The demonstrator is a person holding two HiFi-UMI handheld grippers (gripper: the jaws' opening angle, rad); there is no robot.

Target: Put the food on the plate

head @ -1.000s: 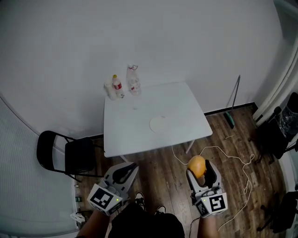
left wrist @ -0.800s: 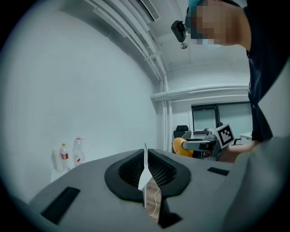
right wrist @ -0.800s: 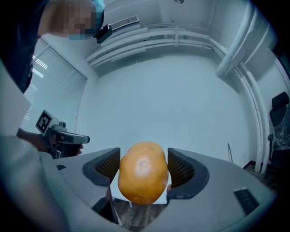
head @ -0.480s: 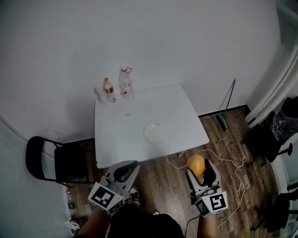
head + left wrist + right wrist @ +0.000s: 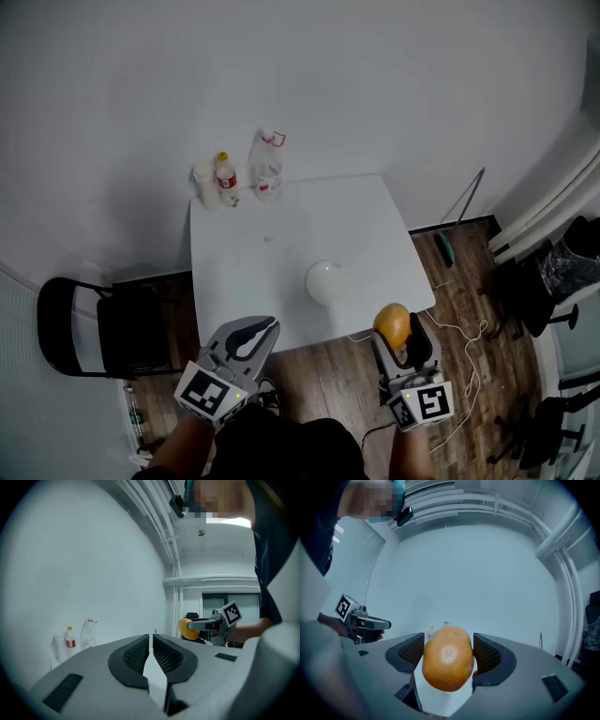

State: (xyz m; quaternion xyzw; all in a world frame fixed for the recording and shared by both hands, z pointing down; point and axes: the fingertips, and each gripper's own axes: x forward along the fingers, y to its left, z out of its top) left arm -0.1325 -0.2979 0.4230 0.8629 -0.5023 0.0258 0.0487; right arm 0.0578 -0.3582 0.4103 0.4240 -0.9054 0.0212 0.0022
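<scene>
The right tongs (image 5: 403, 339) are closed on the food (image 5: 447, 658), an orange-yellow oval piece with a smooth skin. The two dark ribbed pads press on its left and right sides, and the jaws stand apart only by the width of the food. The left tongs (image 5: 151, 639) are fully closed: the two pads meet along a thin line and grip nothing. Each pair of tongs carries a cube with square black-and-white markers, and a person's hand holds each of them from behind.

In the head view the food is in the air, at the near edge of the white counter (image 5: 246, 267) and close to its right corner. It is not on the plate (image 5: 328, 280). The plate is white and round, and it lies on the counter, a little farther and to the left of the food. The left tongs are near the same edge, toward the left side, well apart from the plate.

At the far left corner of the counter three containers stand close together: a white one (image 5: 203, 179), a small bottle (image 5: 224, 176) with a yellow cap and a red label, and a clear bottle (image 5: 267, 169). A black chair (image 5: 80, 328) stands left of the counter. The floor (image 5: 323, 370) is of dark wood, and a white cable (image 5: 469, 336) lies on it at the right.
</scene>
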